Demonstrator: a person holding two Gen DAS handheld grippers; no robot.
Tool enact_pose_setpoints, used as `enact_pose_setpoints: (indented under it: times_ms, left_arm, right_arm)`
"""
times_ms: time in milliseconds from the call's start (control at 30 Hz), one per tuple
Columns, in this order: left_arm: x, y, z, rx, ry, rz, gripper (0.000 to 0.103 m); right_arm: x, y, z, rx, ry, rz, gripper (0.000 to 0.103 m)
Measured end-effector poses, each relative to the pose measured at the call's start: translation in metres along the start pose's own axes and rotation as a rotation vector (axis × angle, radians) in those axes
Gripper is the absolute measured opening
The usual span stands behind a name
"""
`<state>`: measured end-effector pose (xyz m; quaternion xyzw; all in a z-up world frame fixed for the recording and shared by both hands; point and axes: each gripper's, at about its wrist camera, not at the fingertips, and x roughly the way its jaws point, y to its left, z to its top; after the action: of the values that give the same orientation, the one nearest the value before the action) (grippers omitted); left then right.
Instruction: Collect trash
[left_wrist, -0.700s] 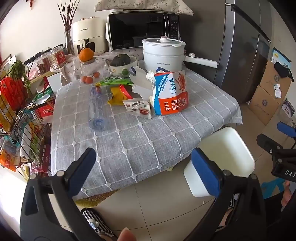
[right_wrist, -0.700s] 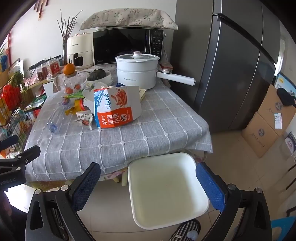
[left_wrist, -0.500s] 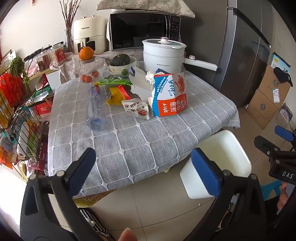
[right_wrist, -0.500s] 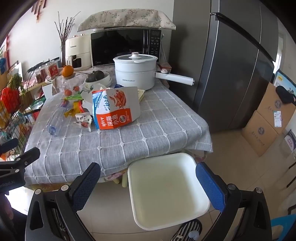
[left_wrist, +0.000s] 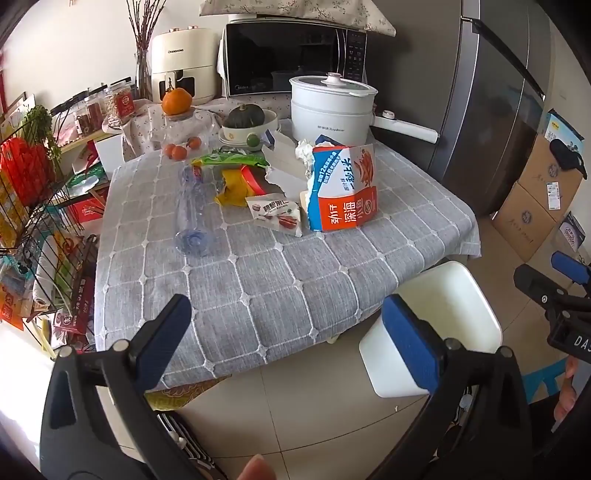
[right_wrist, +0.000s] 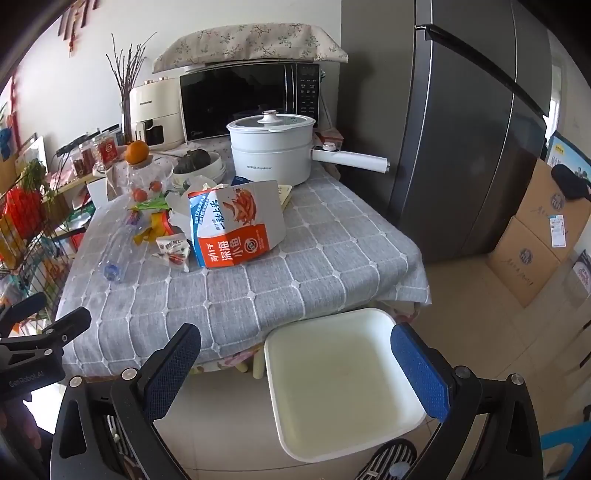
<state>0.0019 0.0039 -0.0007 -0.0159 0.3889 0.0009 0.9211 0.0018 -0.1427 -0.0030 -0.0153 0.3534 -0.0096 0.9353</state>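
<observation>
Trash strewn on the table, white bin on the floor beside it

The white bin (right_wrist: 343, 387) stands on the floor just past the near edge of the table (left_wrist: 258, 280), with nothing inside it. On the grey checked cloth lie a blue and orange snack bag (left_wrist: 341, 188), a small wrapper (left_wrist: 275, 214) touching it, a yellow wrapper (left_wrist: 236, 186) and a clear plastic bottle (left_wrist: 190, 214) on its side. A white pot (right_wrist: 273, 147) with its lid on sits behind them. The left gripper (left_wrist: 284, 338) and right gripper (right_wrist: 295, 363) both hang short of the table, fingers spread wide, holding and touching nothing.
</observation>
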Motion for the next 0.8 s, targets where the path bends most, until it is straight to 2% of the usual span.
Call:
enact_pose_setpoints:
  times_ms: [800]
  left_arm:
    - [-0.0009,-0.0003,-0.0037,0.020,-0.009,0.005,0.102]
  right_arm:
    - [0.0051,0.0012,-0.0039,0.010,0.018,0.011,0.103]
